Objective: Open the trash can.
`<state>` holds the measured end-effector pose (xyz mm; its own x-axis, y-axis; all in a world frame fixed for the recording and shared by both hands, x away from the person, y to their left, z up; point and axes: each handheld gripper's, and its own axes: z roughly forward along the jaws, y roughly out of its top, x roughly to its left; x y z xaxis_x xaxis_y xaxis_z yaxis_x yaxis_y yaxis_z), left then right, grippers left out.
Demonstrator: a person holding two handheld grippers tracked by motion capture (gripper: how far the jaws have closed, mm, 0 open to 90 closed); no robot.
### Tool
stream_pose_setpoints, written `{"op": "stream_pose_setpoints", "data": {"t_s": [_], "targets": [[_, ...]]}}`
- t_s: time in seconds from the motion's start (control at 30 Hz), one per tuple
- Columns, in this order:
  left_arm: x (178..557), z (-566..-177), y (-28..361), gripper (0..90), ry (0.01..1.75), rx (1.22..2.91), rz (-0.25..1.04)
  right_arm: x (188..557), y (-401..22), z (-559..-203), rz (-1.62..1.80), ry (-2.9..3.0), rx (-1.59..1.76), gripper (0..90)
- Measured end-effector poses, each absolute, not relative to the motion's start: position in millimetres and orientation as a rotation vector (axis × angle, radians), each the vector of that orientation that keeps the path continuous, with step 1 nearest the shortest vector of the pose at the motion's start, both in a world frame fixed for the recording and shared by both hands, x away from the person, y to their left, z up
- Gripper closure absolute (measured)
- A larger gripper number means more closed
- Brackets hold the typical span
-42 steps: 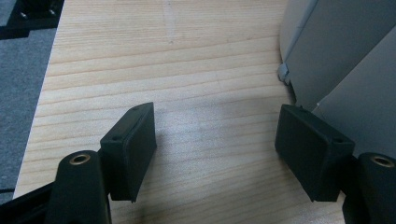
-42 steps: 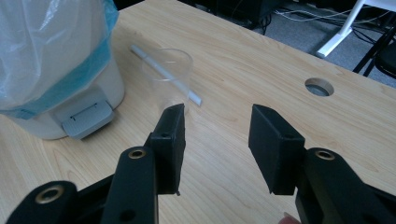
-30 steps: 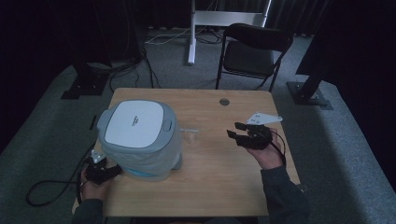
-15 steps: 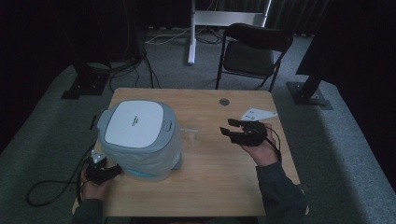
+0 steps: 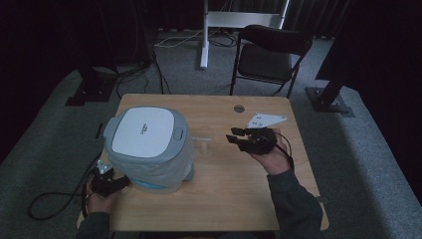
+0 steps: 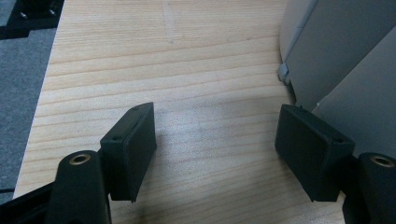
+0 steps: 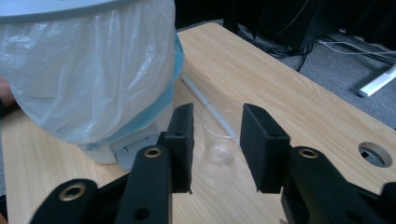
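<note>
A grey bin with a white lid (image 5: 148,132) and a clear bag liner (image 7: 88,70) stands on the left of the wooden table (image 5: 239,199). A small clear plastic cup (image 5: 203,146) stands just right of it, and a thin white straw (image 7: 205,100) lies behind the cup. My right gripper (image 5: 236,138) hovers right of the cup and points at it. Its jaws have just been closing and hold nothing; the cup (image 7: 219,140) shows beyond their gap. My left gripper (image 5: 118,183) rests at the bin's near left foot. It (image 6: 215,154) is open over bare wood, with the bin wall (image 6: 336,56) by its right jaw.
A round cable hole (image 5: 239,108) sits near the table's far edge. A black folding chair (image 5: 268,52) stands behind the table, with stand legs (image 5: 206,40) and cables on the floor. A cable (image 5: 50,204) trails off the table's left side.
My right gripper has moved left toward the cup and risen slightly, and its jaws stand narrower than before. The left gripper, bin and cup have not moved.
</note>
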<state>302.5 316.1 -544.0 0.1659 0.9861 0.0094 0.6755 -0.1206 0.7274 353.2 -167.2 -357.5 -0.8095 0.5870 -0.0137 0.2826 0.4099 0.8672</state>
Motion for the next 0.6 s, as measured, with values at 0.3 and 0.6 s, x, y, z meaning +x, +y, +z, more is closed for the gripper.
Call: {"op": "stream_pose_setpoints", "data": {"t_s": [0.3,0.6], "targets": [[302.6,-544.0,316.1,29.6,1.57,1.865,0.688,353.7,-161.8,-352.8,1.346,2.357,0.739,76.3],[302.6,-544.0,316.2,29.6,1.569,1.866,0.688,356.4,-157.5,-351.6,1.407,2.363,0.731,85.7]]}}
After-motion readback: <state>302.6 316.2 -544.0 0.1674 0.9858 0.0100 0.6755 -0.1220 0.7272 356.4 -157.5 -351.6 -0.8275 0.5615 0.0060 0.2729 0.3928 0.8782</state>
